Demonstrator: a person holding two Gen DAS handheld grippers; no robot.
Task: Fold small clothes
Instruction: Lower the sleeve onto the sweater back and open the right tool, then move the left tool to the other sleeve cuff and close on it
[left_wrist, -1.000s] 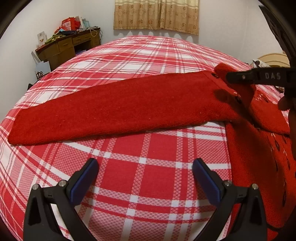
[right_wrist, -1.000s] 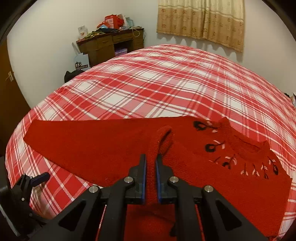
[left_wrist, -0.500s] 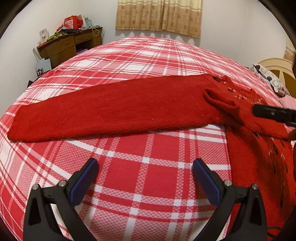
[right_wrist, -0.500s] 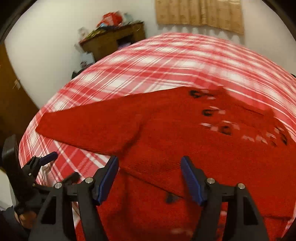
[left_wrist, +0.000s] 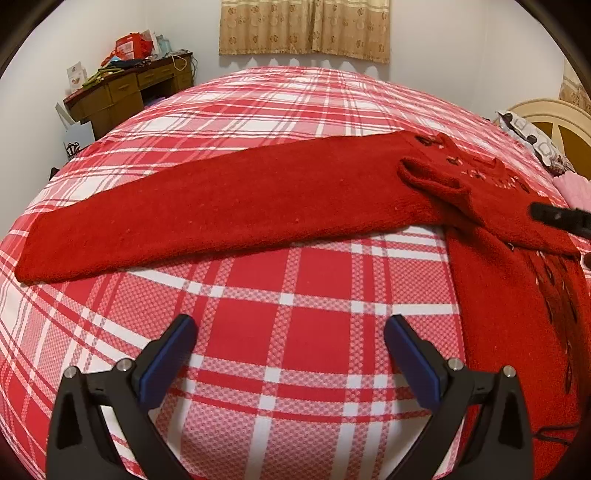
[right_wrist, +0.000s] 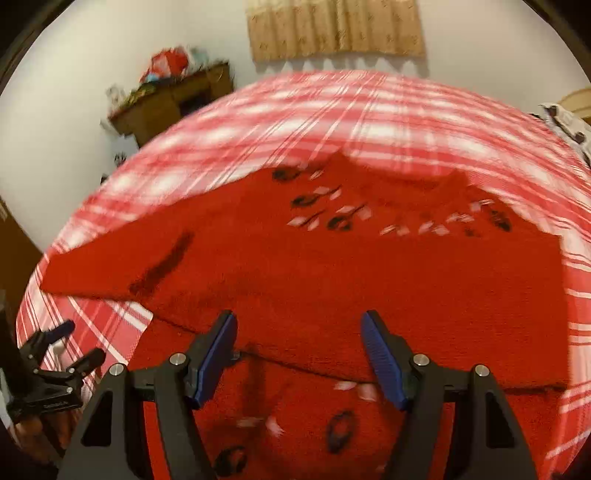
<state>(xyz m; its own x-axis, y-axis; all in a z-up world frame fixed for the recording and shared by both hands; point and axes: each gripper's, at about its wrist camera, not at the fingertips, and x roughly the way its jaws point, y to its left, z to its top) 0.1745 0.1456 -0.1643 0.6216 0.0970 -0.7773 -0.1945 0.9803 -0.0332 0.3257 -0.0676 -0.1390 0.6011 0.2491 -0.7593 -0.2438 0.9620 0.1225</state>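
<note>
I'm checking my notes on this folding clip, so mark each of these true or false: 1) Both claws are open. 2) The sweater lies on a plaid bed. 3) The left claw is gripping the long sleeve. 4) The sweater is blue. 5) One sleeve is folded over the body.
1) True: the left claw and right claw both gape with nothing between their pads.
2) True: the sweater lies on the bed.
3) False: the left claw hovers over bare bedspread, short of the long sleeve.
4) False: it is red.
5) True: the folded sleeve lies across the body.
</note>
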